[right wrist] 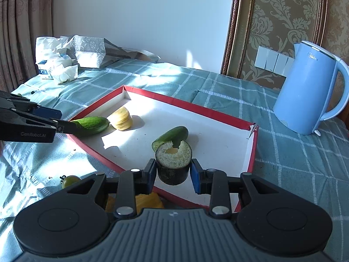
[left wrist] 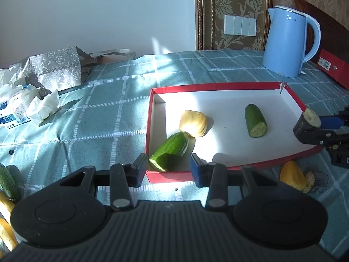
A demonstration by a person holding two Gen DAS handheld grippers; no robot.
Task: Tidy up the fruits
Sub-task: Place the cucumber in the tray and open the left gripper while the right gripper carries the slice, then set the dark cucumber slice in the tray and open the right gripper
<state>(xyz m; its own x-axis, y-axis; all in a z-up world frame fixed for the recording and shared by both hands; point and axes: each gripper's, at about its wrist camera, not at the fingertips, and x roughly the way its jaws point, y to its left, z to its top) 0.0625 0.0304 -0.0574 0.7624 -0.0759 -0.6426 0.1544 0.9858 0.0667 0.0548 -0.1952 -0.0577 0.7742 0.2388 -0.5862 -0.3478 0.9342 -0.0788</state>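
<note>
Left wrist view first: the left gripper (left wrist: 168, 167) hangs at the near corner of the red box (left wrist: 218, 85), bottom centre of frame. Its jaws stand a little apart, and the cut end of a cucumber piece (left wrist: 172, 150) lies between the tips. I cannot tell whether the pads press on it or merely flank it. That piece lies tilted inside the box, its far end touching a yellow chunk (left wrist: 193, 123). A second cucumber piece (left wrist: 255, 120) lies apart from them, right of centre on the white floor.

At the right edge, the right gripper (left wrist: 309, 128) comes in over the box wall with a dark stub (left wrist: 306, 122) clamped in its jaws. Below it, outside the box, a yellow piece (left wrist: 291, 174) and another dark stub (left wrist: 319, 180) rest on the checked cloth (left wrist: 109, 109). A blue kettle (left wrist: 288, 41) stands upper right.

Right wrist view now: the right gripper (right wrist: 173, 172) is closed tight on the stub (right wrist: 173, 163), pale cut face up with a bite-shaped gap in its rim, above the box's near edge. The left gripper (right wrist: 65, 121) reaches in from the left edge. A small green tomato (right wrist: 70, 180) sits on the cloth at lower left. Tissues (right wrist: 59, 65) lie upper left.
</note>
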